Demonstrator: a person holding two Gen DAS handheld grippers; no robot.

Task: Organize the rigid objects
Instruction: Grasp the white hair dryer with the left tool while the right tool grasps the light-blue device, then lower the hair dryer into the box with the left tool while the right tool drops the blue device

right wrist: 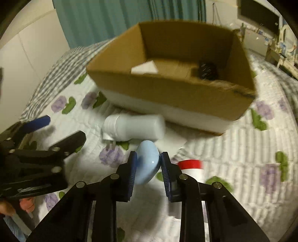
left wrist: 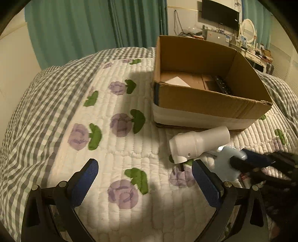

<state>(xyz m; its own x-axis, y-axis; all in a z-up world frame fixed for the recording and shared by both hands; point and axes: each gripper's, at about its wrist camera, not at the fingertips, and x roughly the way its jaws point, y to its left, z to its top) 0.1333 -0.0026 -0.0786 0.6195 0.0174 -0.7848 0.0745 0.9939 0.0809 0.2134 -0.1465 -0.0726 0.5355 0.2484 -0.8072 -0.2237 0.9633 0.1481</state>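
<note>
My right gripper (right wrist: 148,167) is shut on a pale blue rounded plastic object (right wrist: 147,163), held just above the quilt in front of the box. It also shows in the left wrist view (left wrist: 226,163). An open cardboard box (right wrist: 167,93) stands on the bed, with a white piece (right wrist: 144,68) and a black object (right wrist: 207,70) inside. A white cylindrical appliance (right wrist: 134,129) lies against the box's front; it shows in the left wrist view (left wrist: 199,143). A red-capped white bottle (right wrist: 191,167) lies right of my fingers. My left gripper (left wrist: 145,178) is open and empty over the quilt.
The bed has a white quilt with purple flowers (left wrist: 121,193) and a grey checked border (left wrist: 46,96). Teal curtains (left wrist: 93,24) hang behind. A desk with a monitor (left wrist: 219,14) stands at the far right.
</note>
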